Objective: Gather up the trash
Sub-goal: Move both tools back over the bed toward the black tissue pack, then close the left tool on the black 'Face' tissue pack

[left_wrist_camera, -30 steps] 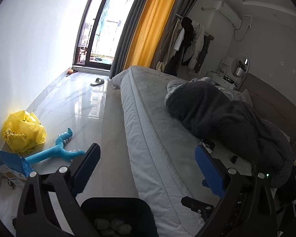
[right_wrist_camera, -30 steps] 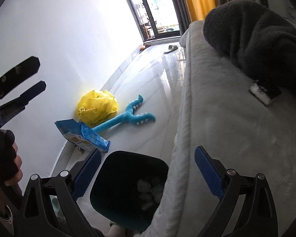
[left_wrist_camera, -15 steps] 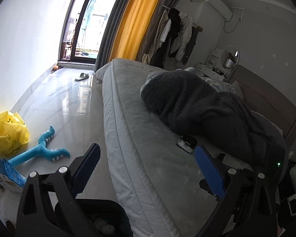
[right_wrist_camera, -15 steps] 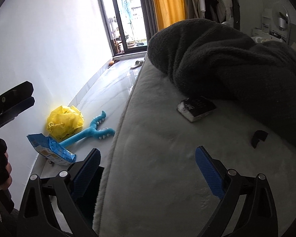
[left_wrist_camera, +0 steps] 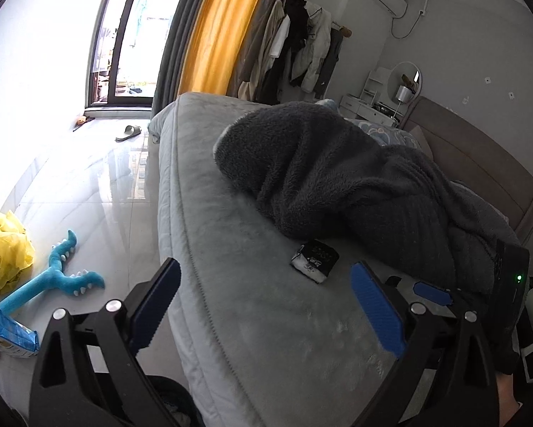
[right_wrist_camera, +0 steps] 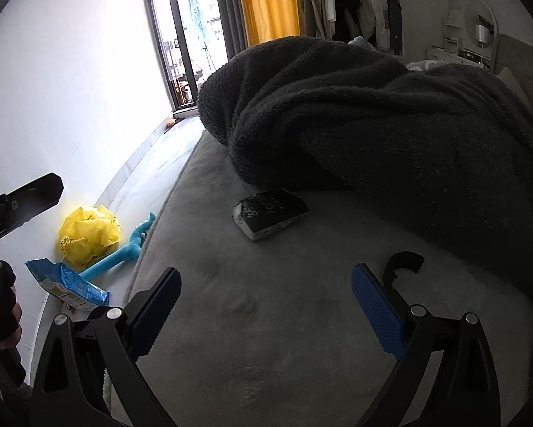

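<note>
A crumpled black-and-white packet [left_wrist_camera: 314, 260] [right_wrist_camera: 270, 213] lies on the grey bed beside the dark fleece blanket [left_wrist_camera: 337, 178]. A small black curved scrap [right_wrist_camera: 403, 261] sits near it, just past my right finger. On the floor by the wall are a yellow plastic bag [left_wrist_camera: 3, 252] [right_wrist_camera: 88, 235] and a blue snack bag [left_wrist_camera: 6, 332] [right_wrist_camera: 67, 284]. My left gripper [left_wrist_camera: 264, 267] hangs open and empty over the bed's edge, short of the packet. My right gripper [right_wrist_camera: 265, 274] is open and empty above the mattress, the packet ahead of it.
A blue plush toy [left_wrist_camera: 53, 277] lies on the glossy floor next to the yellow bag. A slipper [left_wrist_camera: 128, 132] sits near the balcony door. Clothes hang on a rack [left_wrist_camera: 302, 46] behind the bed. A dark shape, perhaps the bin [left_wrist_camera: 174, 402], shows low at the bed's side.
Both grippers swung from the floor and bin up over the bed. The bin has left the right wrist view and the packet is now closer. Both stayed open.
</note>
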`<state>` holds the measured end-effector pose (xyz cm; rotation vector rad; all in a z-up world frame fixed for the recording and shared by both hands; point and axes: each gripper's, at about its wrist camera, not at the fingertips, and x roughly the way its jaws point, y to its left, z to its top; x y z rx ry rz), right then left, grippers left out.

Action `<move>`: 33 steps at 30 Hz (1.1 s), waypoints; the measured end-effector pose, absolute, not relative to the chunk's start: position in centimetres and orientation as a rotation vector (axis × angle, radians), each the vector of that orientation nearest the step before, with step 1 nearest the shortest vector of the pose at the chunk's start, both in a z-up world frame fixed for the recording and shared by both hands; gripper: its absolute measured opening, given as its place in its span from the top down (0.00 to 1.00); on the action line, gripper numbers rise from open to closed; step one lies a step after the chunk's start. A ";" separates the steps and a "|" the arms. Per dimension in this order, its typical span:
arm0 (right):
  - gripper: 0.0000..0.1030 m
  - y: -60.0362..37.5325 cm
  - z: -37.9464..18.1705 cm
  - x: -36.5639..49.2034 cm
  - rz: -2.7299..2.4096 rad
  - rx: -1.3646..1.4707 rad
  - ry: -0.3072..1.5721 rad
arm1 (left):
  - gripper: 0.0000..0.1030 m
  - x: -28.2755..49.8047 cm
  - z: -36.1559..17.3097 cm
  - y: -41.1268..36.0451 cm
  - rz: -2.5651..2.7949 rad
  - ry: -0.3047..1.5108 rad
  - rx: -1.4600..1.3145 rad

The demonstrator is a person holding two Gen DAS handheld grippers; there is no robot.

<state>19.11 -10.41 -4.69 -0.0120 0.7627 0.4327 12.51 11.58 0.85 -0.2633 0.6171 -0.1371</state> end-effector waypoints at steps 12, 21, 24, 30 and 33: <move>0.06 -15.1 -6.6 23.4 0.358 -0.040 0.802 | 0.05 16.6 -0.9 8.8 -0.157 0.672 -0.258; 0.06 -17.0 -9.5 26.1 0.366 -0.088 0.853 | 0.05 20.0 -2.7 6.5 -0.184 0.736 -0.230; 0.10 -17.5 -10.4 26.8 0.382 -0.091 0.867 | 0.05 20.9 -3.4 5.5 -0.203 0.757 -0.211; 0.27 -18.3 -12.0 27.6 0.405 -0.089 0.895 | 0.05 22.0 -5.2 3.3 -0.250 0.791 -0.141; 0.32 -18.7 -12.5 27.4 0.427 -0.077 0.898 | 0.05 22.0 -6.0 2.7 -0.264 0.794 -0.126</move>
